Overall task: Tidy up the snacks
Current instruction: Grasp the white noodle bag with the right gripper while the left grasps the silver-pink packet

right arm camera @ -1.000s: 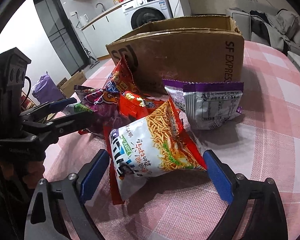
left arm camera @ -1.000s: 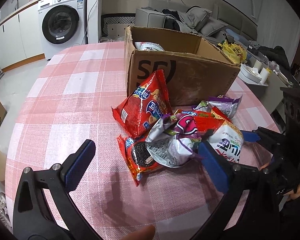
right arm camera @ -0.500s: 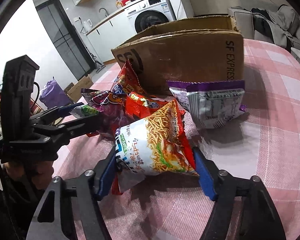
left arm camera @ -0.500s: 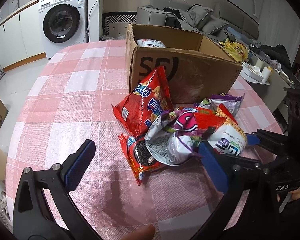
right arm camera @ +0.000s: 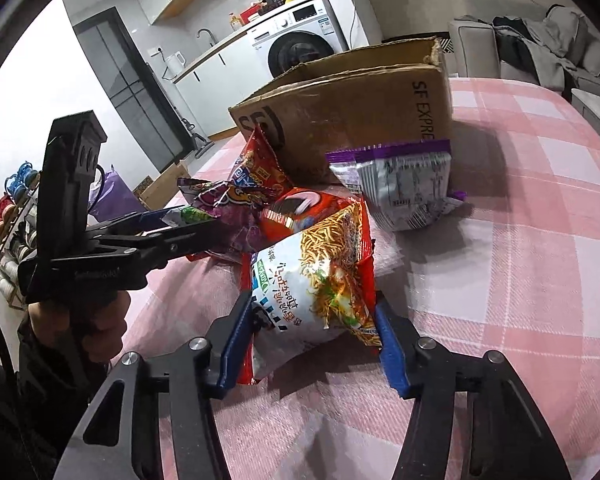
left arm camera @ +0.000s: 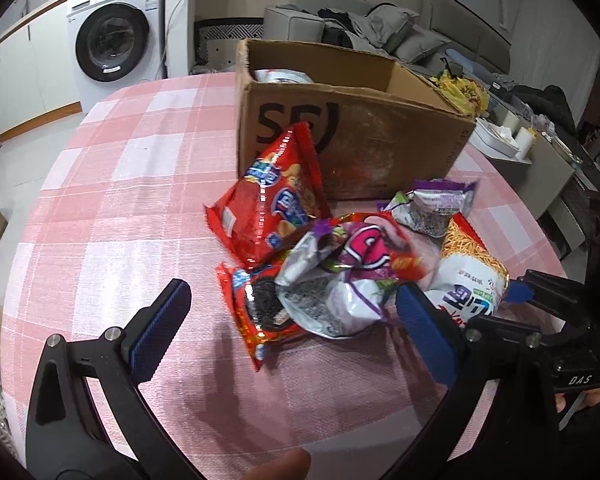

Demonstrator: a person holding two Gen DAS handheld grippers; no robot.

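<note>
A pile of snack bags lies on the pink checked table [left arm camera: 120,200] in front of an open cardboard box [left arm camera: 360,136] [right arm camera: 348,112]. My right gripper [right arm camera: 312,306] is closing, and its blue pads press both sides of the white and red noodle snack bag [right arm camera: 320,280] [left arm camera: 468,276]. My left gripper [left arm camera: 292,298] stands open and wide just short of a red cookie pack [left arm camera: 260,312] and a crumpled purple and silver bag [left arm camera: 340,280], holding nothing. A red chip bag [left arm camera: 276,204] leans on the box. A purple-edged silver bag [right arm camera: 404,184] lies beside the box.
A white packet [left arm camera: 280,76] lies inside the box. A washing machine [left arm camera: 116,40] stands beyond the table's far left edge, a grey sofa [left arm camera: 360,28] behind the box. A low side table with cups [left arm camera: 512,140] sits off the right edge. A finger [left arm camera: 284,460] shows at the bottom.
The right gripper's jaws have come in from wide apart until they press on the noodle snack bag, which now stands more upright. The left gripper has stayed open and in place.
</note>
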